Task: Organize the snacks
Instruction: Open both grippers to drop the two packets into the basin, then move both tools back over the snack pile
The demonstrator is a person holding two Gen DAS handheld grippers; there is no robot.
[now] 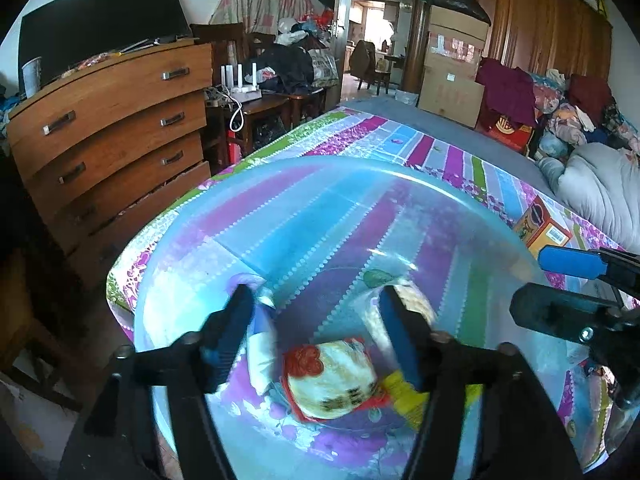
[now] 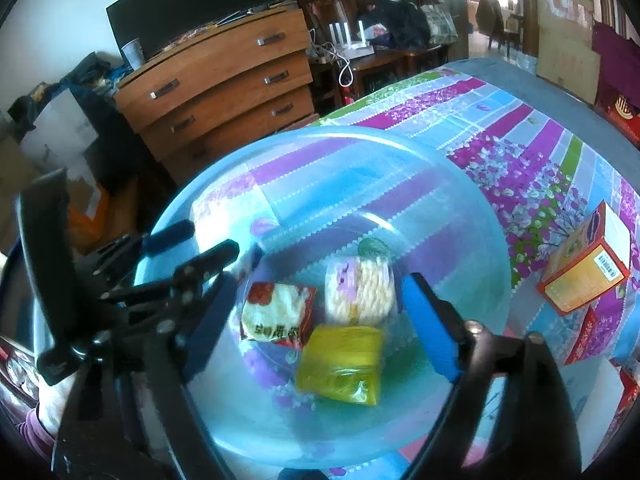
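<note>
The left tool [image 1: 316,340] and the right tool [image 2: 320,320] both hang spread over a clear blue basin [image 2: 460,184], pinching nothing. In the basin lie a red-and-white snack pack [image 2: 276,316], a yellow pack [image 2: 340,364] and a pale pack [image 2: 358,290], close together. The basin sits on a striped bedspread [image 2: 520,152]. To the right lies an orange box [image 2: 584,268]; far left stands a wooden dresser [image 2: 224,76]

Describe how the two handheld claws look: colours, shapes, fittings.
Both claws, left and right, have black angular frames with round bolt heads. Each finger carries a flat rectangular blue pad. A purple sleeve shows at the right view's lower left edge.
</note>
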